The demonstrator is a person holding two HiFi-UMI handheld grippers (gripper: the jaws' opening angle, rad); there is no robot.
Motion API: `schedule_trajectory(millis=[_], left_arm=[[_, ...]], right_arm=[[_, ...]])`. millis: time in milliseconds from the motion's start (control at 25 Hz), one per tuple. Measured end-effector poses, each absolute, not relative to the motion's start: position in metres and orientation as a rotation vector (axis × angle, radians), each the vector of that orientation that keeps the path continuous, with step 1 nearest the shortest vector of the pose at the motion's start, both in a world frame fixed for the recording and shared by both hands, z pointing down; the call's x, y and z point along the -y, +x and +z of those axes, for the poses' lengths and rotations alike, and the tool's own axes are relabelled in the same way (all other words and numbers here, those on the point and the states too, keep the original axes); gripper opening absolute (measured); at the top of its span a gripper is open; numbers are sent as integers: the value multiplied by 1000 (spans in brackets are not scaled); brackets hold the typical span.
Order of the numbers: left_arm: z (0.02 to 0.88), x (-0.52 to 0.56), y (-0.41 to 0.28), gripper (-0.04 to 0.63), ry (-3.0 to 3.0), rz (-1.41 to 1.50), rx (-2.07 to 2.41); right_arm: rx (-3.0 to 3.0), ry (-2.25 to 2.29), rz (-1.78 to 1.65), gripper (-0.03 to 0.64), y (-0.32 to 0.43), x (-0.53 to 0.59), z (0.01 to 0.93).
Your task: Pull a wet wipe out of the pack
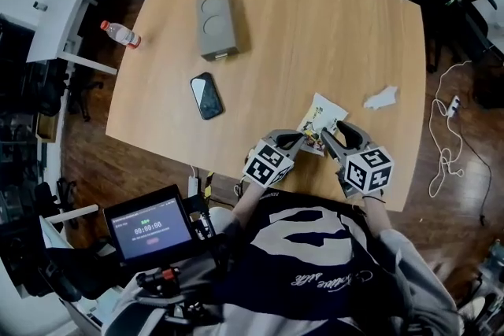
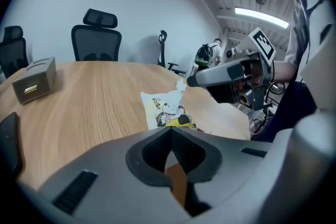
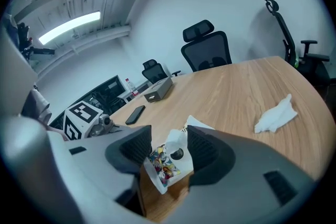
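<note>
While a crumpled white wipe lies loose on the pale wooden table, right of centre and well apart from the pack at lower centre, we cannot tell whether it came from there. Our right gripper stands spread, straddling the glossy, cartoon-printed pack's raised white flap. Our left gripper is pressed together, empty, just short of the pack. We judge the pouch soft, flat and crinkly.

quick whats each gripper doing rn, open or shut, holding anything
Left hand-held gripper: shut, tips at the wipe pack's near edge; grip on it unclear.
Right hand-held gripper: open, jaws either side of the wet wipe sticking up from the pack.
</note>
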State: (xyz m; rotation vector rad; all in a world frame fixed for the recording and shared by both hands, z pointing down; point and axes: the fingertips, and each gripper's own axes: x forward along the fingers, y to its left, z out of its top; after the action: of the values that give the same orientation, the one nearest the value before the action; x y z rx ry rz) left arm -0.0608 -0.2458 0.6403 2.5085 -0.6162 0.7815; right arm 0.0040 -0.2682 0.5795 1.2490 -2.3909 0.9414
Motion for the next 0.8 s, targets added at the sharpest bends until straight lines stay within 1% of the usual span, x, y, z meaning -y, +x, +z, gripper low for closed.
schedule_trajectory(millis=[240, 440, 600, 680, 720, 760, 800], left_arm=[[656, 242, -62, 2, 2533, 899, 519], [660, 243, -61, 2, 2507, 839, 489], [663, 244, -61, 2, 2522, 872, 448], [666, 244, -60, 2, 2529, 875, 443], [666, 245, -59, 2, 2527, 873, 443], [666, 245, -59, 2, 2523, 874, 444], [667, 245, -59, 2, 2517, 878, 444]], right_arm=[[2285, 1273, 870, 199, -10, 287, 600], [2200, 1175, 757, 199, -23, 289, 622], [2173, 1146, 735, 198, -30, 285, 633], [2169, 1143, 712, 187, -30, 284, 636], [2165, 1142, 702, 151, -30, 284, 637], [2163, 1141, 698, 96, -30, 284, 638], [2163, 1140, 699, 83, -30, 284, 638]])
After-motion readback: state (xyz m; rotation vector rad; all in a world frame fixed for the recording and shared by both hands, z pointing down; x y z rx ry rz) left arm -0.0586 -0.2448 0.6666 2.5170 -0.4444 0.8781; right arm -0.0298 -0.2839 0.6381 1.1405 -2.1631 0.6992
